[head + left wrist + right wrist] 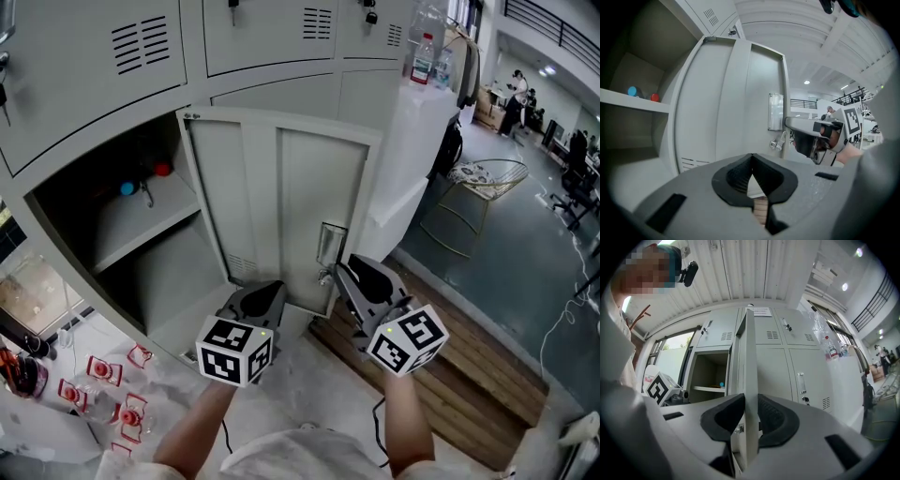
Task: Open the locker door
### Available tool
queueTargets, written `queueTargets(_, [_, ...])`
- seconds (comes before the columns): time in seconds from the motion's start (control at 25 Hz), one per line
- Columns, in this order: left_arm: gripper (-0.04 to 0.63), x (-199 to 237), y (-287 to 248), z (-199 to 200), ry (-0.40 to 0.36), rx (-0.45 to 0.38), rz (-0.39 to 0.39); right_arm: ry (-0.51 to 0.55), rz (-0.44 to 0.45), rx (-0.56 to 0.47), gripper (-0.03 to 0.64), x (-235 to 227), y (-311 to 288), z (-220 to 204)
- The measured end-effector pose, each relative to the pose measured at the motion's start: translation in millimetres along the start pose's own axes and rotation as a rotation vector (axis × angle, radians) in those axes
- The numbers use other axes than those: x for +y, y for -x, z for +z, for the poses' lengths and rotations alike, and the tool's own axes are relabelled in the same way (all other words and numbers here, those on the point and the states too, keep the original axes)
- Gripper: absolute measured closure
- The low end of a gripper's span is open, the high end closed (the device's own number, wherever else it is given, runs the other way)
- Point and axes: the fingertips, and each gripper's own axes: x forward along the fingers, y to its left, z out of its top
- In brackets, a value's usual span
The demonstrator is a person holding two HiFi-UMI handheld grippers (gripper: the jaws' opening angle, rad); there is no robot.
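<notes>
Right claw (750, 404) pinches the free edge of the locker door (749, 348) just beside its latch (330, 248). The door stands swung well out from the open compartment (141, 225), and the left claw (752, 161) hangs pressed together and empty near the door's lower edge. To finish well, I judge the pull should follow the door's arc about its hinge side, with a light grip so the thin sheet edge neither slips nor twists.

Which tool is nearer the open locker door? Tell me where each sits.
Right. The right tool grips the door by its free edge, between its jaws. The left tool, closed and empty, hovers before the door's inner face, not touching.
</notes>
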Motion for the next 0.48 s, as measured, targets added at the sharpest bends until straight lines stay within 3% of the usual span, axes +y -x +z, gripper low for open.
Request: queueTargets(0.48, [0.589,0.6,27.7,-7.0,0.002,0.013,-0.008,0.018,-0.070,0.015,0.529,16.2,8.5,0.4])
